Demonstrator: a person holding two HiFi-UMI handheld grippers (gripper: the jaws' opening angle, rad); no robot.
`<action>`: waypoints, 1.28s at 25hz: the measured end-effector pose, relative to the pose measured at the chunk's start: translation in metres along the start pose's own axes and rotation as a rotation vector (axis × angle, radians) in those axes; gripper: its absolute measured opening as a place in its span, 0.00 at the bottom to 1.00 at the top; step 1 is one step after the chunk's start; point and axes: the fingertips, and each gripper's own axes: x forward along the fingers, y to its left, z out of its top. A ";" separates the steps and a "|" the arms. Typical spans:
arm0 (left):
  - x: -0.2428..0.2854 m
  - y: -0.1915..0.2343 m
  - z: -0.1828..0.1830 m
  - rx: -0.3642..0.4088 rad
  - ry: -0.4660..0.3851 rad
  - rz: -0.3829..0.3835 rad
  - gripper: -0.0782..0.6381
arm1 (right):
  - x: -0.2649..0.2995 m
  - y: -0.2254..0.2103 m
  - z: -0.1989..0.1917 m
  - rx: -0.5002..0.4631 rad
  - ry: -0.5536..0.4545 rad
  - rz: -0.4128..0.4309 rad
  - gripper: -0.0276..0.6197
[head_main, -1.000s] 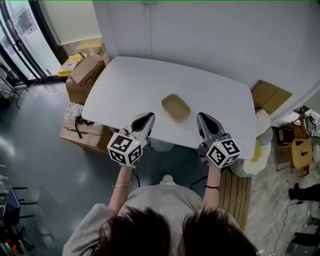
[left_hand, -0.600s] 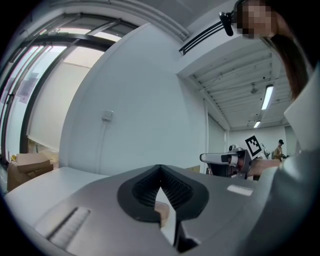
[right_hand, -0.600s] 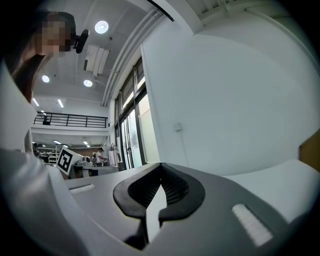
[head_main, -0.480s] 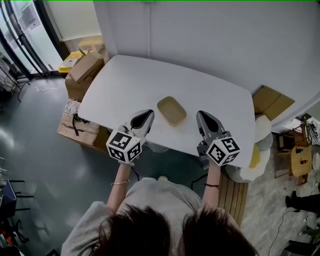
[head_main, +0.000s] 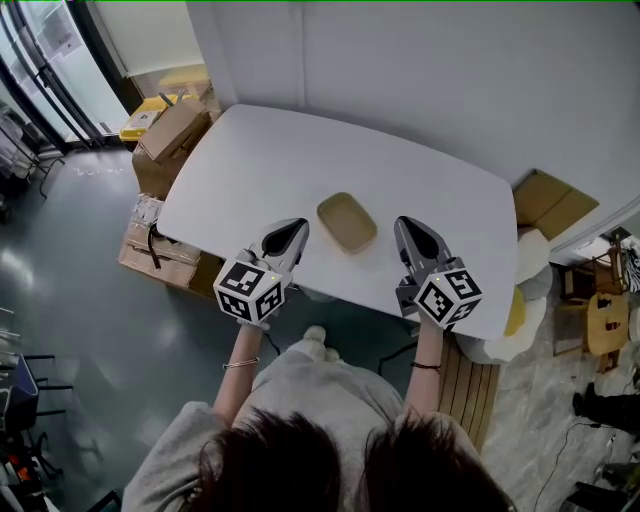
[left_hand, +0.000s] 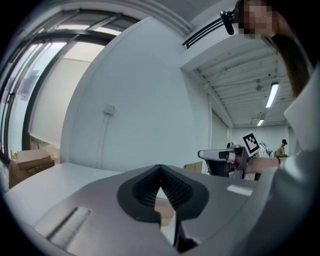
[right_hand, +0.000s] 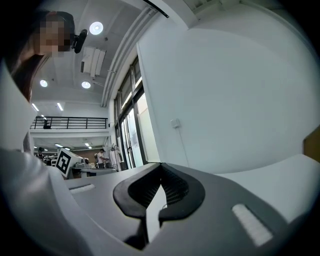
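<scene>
Over the white counter (head_main: 260, 160), the head view shows a shallow tan tray (head_main: 347, 222) lying flat near the person's edge, and it looks empty. The left gripper (head_main: 297, 226) is just to the tray's left and the right gripper (head_main: 406, 223) just to its right. Neither touches it, and both point away from the person. Cardboard boxes (head_main: 170, 135) stand on the floor well to the tray's left.

From the left gripper view, that gripper's 2 jaws are pressed together at the tips with nothing pinched. A strip of the tray shows low through the slot between them, and beyond the tray is the right gripper.

From the right gripper view, its jaws are likewise pressed together and bare. The left gripper's marker cube (right_hand: 64, 161) is on the tray's far side.

Risks, as I judge them:
- With the jaws together, either gripper meeting the tray's rim would shove it rather than take it.
- The tray looks light and the counter smooth, so a shove toward the person could send it off the edge it lies near.
- Pressing down on 1 side of the rim could tip it.
- If both close in at once, the 2 grippers could knock together over the tray.
</scene>
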 end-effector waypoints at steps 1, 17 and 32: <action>0.002 0.003 -0.002 -0.003 0.005 -0.002 0.10 | 0.003 -0.002 -0.001 0.001 0.004 -0.002 0.06; 0.055 0.048 -0.035 -0.080 0.113 -0.064 0.10 | 0.064 -0.042 -0.024 0.012 0.088 -0.047 0.06; 0.092 0.065 -0.076 -0.131 0.213 -0.133 0.09 | 0.100 -0.073 -0.063 0.005 0.228 -0.066 0.06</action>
